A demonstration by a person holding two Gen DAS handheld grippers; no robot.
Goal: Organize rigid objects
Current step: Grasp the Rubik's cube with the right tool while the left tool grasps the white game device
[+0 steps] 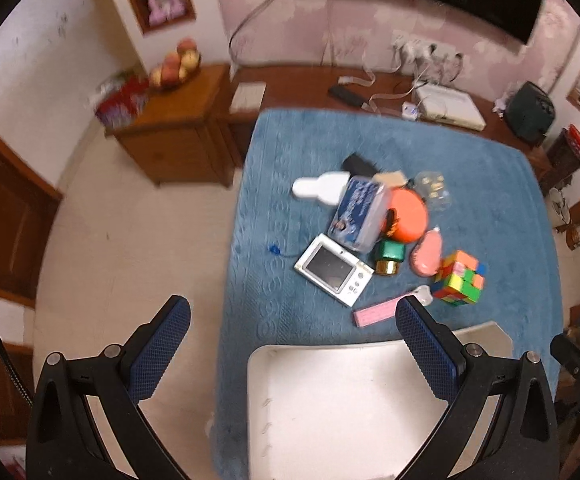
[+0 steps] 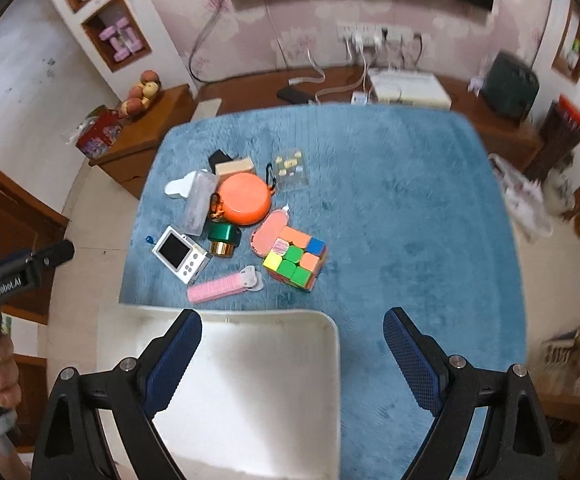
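Both tools are hanging above the near edge of the blue plush-covered surface (image 2: 390,208), pointing steeply down, and nothing is picked yet, so the step in hand looks like choosing a first piece from the pile and carrying it to the empty white plastic tray (image 2: 249,380) lying at the near edge.

Going left to right: the left hand-held gripper (image 1: 292,334) is standing wide open with nothing between its blue pads, straddling the tray's left rim. The jumble is sitting in the middle of the surface, just beyond the tray: a white compact camera (image 2: 179,254) at the left, a flat pink comb (image 2: 213,290) nearest the tray, a green bottle with a gold cap (image 2: 222,238), a round orange case (image 2: 243,199) behind it, then a multicoloured puzzle cube (image 2: 294,262) at the right end. The right hand-held gripper (image 2: 292,334) is likewise open and empty, over the tray's right rim.

The cube is looking like the easiest start: boxy, free on its right side. Coming straight down with the pads on two flat faces should be avoiding nudging the pink oval case (image 2: 269,232) touching it
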